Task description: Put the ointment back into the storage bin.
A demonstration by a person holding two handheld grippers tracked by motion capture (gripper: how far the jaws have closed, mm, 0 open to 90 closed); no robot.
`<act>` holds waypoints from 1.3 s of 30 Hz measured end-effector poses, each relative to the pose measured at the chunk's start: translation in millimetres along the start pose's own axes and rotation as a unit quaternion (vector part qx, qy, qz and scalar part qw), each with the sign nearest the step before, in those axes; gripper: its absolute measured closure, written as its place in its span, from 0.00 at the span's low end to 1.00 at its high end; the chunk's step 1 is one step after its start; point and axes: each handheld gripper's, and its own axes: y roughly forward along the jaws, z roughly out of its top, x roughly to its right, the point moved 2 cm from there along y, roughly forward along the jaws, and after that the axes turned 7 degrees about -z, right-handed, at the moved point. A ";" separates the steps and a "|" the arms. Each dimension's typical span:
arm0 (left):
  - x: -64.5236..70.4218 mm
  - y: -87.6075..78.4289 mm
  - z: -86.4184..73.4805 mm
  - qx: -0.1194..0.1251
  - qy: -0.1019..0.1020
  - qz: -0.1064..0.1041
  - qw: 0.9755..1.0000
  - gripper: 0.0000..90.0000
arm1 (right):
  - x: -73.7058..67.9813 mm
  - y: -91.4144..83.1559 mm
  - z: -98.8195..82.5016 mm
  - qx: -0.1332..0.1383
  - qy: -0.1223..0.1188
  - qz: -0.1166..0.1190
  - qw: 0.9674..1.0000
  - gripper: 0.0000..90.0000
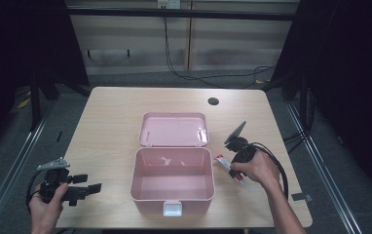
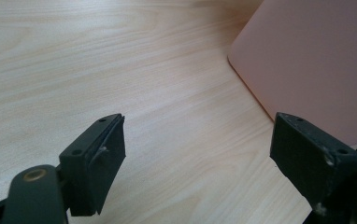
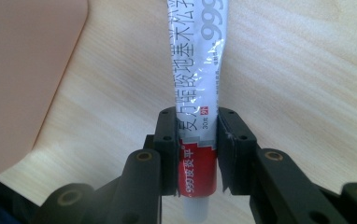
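Observation:
A pink box (image 1: pixel 172 180) stands open at the middle of the table, its lid (image 1: pixel 174 129) laid back behind it. It looks empty inside. A white and red ointment tube (image 3: pixel 196 70) lies on the wood just right of the box, and my right gripper (image 3: pixel 196 135) is shut on it near its red cap end. In the high view the tube (image 1: pixel 221 160) pokes out from under the right hand. My left gripper (image 2: pixel 195 149) is open over bare wood left of the box, with the box wall (image 2: pixel 317 60) ahead to its right.
A round cable hole (image 1: pixel 213 101) sits near the table's far edge. The light wooden table (image 1: pixel 111 122) has free room to the left of the box. Cables trail from both grippers towards the near edge.

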 end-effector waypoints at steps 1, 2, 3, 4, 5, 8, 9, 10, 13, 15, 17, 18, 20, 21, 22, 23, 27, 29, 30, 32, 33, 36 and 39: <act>0.0 0.0 0.0 0.000 0.000 0.000 1.000 0.20 | 0.2 -0.8 -1.0 0.000 -0.001 -0.001 1.000 0.79; 0.1 -0.2 0.0 0.001 0.000 0.001 1.000 0.20 | 0.3 -1.2 -1.8 0.000 -0.002 -0.003 1.000 0.79; 0.1 -0.3 -0.1 0.001 0.000 0.001 1.000 0.20 | 0.2 -1.5 -3.1 0.000 -0.006 0.001 1.000 0.79; 0.0 -0.3 -0.1 0.001 0.000 0.002 1.000 0.20 | 0.5 -1.7 -4.0 0.000 -0.008 0.002 1.000 0.79; -0.1 -0.5 -0.2 -0.001 0.001 0.002 1.000 0.20 | 0.5 -2.2 -4.7 0.000 -0.008 0.001 1.000 0.79; -0.3 -0.7 -0.2 -0.001 0.002 0.002 1.000 0.20 | 1.0 -4.6 -7.1 -0.001 -0.012 -0.001 1.000 0.79; -0.4 -0.6 -0.3 -0.001 0.002 0.002 1.000 0.20 | 1.6 -6.2 -8.3 -0.001 -0.013 0.000 1.000 0.79; -0.3 -0.4 -0.3 0.000 0.000 0.002 1.000 0.20 | 2.5 -8.3 -10.1 -0.002 -0.014 0.002 1.000 0.79; -0.5 -0.7 -0.3 -0.001 0.002 0.002 1.000 0.20 | 4.1 -10.5 -12.8 -0.007 -0.018 0.005 1.000 0.79; -0.5 -0.7 -0.3 -0.001 0.002 0.002 1.000 0.20 | 4.7 -12.2 -14.4 -0.009 -0.018 0.003 1.000 0.79; -0.2 -0.3 -0.3 0.000 0.000 0.002 1.000 0.20 | 5.1 -13.9 -16.2 -0.010 -0.022 0.002 1.000 0.79; -0.4 -0.6 -0.4 -0.001 0.001 0.002 1.000 0.20 | 5.2 -15.3 -17.2 -0.010 -0.023 0.002 1.000 0.79; -0.5 -0.8 -0.4 -0.001 0.002 0.002 1.000 0.20 | 4.8 -16.9 -18.5 -0.012 -0.026 0.003 1.000 0.79; -0.5 -0.9 -0.4 -0.001 0.002 0.002 1.000 0.20 | 4.9 -18.0 -19.3 -0.013 -0.026 0.003 1.000 0.79; -0.5 -0.8 -0.4 -0.001 0.002 0.002 1.000 0.20 | 4.9 -19.3 -20.0 -0.012 -0.026 0.002 1.000 0.79; -0.5 -0.5 -0.4 -0.001 0.001 0.002 1.000 0.20 | 5.2 -20.5 -20.6 -0.011 -0.027 0.000 1.000 0.79; 0.1 0.3 -0.5 -0.001 -0.001 0.003 1.000 0.20 | 5.1 -22.4 -22.6 -0.009 -0.028 -0.002 1.000 0.79; 0.1 0.4 -0.5 -0.001 -0.001 0.002 1.000 0.20 | 5.1 -23.1 -23.5 -0.008 -0.030 0.000 1.000 0.79; 0.1 0.3 -0.5 -0.001 -0.001 0.002 1.000 0.20 | 5.4 -23.9 -24.1 -0.006 -0.029 0.000 1.000 0.79; -0.5 -0.1 -0.5 -0.001 -0.001 0.002 1.000 0.20 | 5.7 -25.9 -26.1 -0.005 -0.032 0.001 0.999 0.79; -0.7 -0.1 -0.6 -0.001 -0.002 0.002 1.000 0.20 | 5.7 -26.5 -26.7 -0.004 -0.033 0.002 0.999 0.79; -0.7 -0.5 -0.7 -0.003 0.001 0.002 1.000 0.20 | 3.8 -30.4 -29.7 -0.003 -0.036 0.000 0.999 0.79; -0.6 -0.1 -0.6 -0.001 -0.001 0.002 1.000 0.20 | 4.2 -36.0 -32.8 -0.001 -0.039 -0.002 0.999 0.79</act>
